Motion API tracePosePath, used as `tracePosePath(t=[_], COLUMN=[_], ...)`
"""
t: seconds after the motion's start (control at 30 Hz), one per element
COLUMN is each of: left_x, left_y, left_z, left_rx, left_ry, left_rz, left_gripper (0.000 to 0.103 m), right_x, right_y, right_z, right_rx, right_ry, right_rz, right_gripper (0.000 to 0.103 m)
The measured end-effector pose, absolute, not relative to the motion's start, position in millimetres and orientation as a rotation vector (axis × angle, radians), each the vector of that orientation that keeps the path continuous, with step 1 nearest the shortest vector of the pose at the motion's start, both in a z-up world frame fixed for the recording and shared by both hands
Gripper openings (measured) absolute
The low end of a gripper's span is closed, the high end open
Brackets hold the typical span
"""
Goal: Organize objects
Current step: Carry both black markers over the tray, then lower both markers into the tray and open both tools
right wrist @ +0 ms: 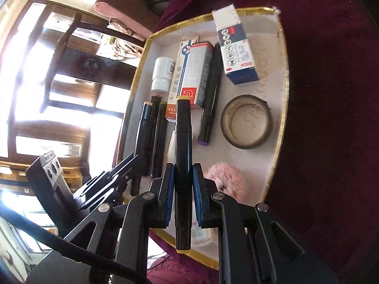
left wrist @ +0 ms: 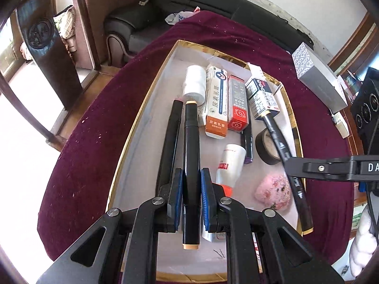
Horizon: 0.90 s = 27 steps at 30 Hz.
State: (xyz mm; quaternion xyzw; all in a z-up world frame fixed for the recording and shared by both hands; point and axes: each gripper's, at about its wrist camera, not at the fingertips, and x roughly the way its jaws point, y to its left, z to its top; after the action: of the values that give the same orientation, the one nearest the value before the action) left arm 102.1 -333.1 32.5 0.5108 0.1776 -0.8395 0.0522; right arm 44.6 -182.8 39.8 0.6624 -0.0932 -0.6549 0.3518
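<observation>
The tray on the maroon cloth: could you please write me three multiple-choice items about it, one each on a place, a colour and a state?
1. Where does the tape roll lie?
A. inside the tray
B. on the cloth outside it
C. on the sofa

2. What colour are the end caps of the marker in the right gripper?
A. purple
B. yellow
C. red

3. What state is the left gripper in?
A. open and bare
B. shut on a white bottle
C. shut on a marker

Answers:
1 A, the roll sits on the tray floor near its gold rim.
2 B, both visible ends are yellow.
3 C, the blue pads press on a black marker with peach caps.
</observation>
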Motion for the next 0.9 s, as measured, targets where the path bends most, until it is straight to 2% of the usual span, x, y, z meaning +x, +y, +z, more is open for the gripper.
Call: tracePosePath(t=[0.5, 0.67, 0.73, 0.77, 0.83, 0.9], left_x=[80.6, 78.1, 79.0, 79.5, 81.7, 84.8], left_y=[-329.4, -336.8, -336.0, -335.1, -332.4, -329.4], left_z=[22.5, 12.8, 13.3, 14.6, 18.9, 25.5], left_rx=[1.625, 1.642, 1.634, 1.627, 1.604, 1.570], left_ry=[0.437, 0.491, 0.464, 0.451, 0.429, 0.386], left_rz=[-2.643, -2.585, -2.579, -2.582, -2.595, -2.598], left_gripper=[0.012, 0.015, 0.020, 0.028, 0.035, 0.048], right_x=[42.8, 47.7, 48.3, 48.5, 48.4, 48.8], right_y=[-191.4, -193.5, -193.0, -191.7, -191.2, -190.2], right_z=[21.3, 20.6, 19.8, 20.2, 22.5, 25.0], right_rx=[1.770, 1.784, 1.793, 1.795, 1.790, 1.784], right_ry=[-0.130, -0.081, -0.073, -0.064, -0.052, -0.050], right_rz=[-1.816, -1.840, -1.847, -1.854, -1.868, -1.878], right_gripper=[0.013, 0.014, 0.015, 0.020, 0.027, 0.037])
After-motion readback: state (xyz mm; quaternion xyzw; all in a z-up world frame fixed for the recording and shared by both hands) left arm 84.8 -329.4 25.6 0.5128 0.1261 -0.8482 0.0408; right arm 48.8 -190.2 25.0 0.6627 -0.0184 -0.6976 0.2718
